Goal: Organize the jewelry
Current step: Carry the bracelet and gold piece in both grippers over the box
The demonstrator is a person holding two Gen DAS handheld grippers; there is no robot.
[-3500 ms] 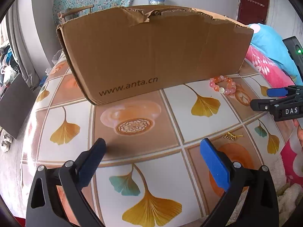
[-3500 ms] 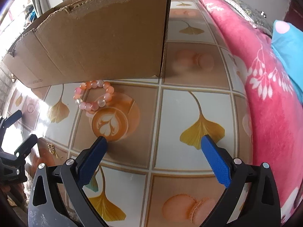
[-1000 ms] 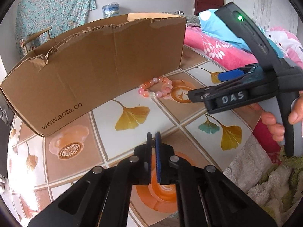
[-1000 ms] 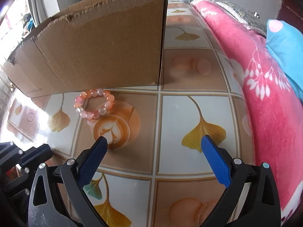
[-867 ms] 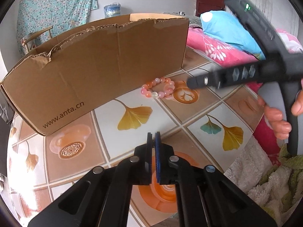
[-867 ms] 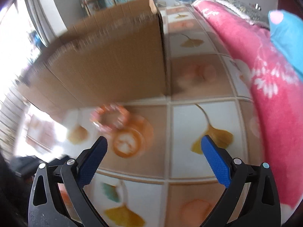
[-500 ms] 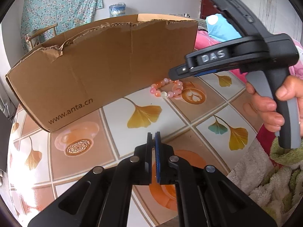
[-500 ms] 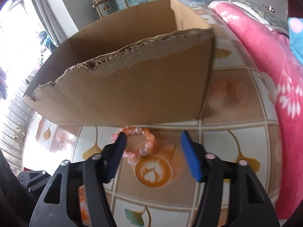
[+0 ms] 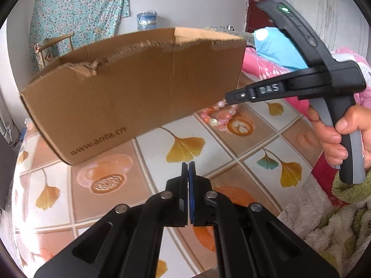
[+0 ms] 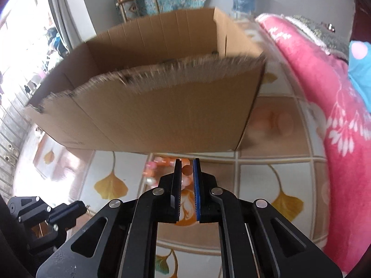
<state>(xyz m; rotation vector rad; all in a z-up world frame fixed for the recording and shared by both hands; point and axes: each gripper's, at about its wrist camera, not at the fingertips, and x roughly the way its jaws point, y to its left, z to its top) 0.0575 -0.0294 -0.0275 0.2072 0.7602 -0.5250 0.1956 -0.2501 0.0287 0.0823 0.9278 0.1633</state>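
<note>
Beside the open cardboard box (image 10: 176, 108), right gripper (image 10: 187, 169) fingers pinch the bead bracelet (image 9: 219, 115); left gripper (image 9: 188, 173) fingers pressed together.

I see the counter (image 9: 252, 148) covered in a glossy tiled-pattern cloth: ginkgo leaves, latte-art cups, macarons. Standing on it is an open cardboard box (image 9: 139, 92) with a torn top edge, printed "www.anta.cn" on the near wall. A pink-and-orange bead bracelet (image 9: 218, 115) lies just beside the box's near wall, next to a latte-cup print. A pink floral blanket (image 10: 324, 106) lies along the counter's right side.
</note>
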